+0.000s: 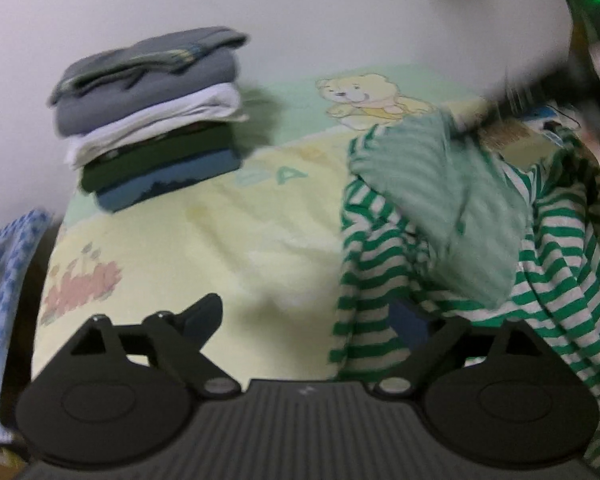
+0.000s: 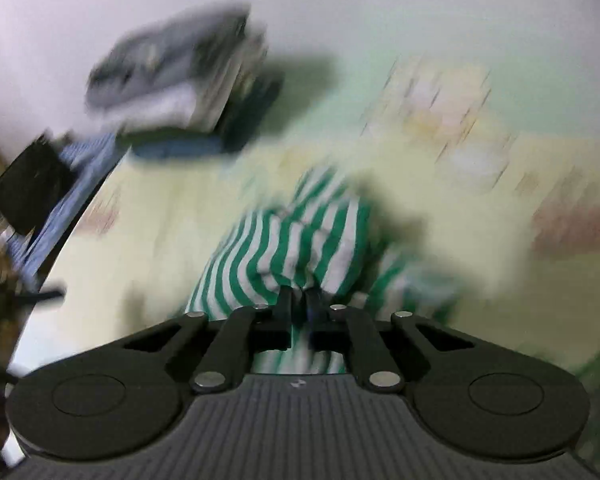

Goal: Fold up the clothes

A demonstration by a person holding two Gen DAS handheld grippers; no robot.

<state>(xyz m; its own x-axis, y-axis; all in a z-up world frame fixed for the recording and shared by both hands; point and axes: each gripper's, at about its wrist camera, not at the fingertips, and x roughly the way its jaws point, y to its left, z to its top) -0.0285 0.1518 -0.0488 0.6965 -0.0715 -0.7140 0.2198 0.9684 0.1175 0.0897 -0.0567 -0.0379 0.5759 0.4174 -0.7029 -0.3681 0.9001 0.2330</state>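
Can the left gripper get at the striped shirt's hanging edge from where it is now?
Probably yes. The left gripper has its jaws wide open, and the striped shirt hangs just ahead on its right side, with only bare bedsheet between.

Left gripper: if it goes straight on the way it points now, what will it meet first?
Probably the bare sheet. The left gripper is open, and ahead between its fingers lies only yellow bedding. The striped shirt hangs just beside the right finger and may brush it. The stack sits farther off to the left. Depth is unclear.
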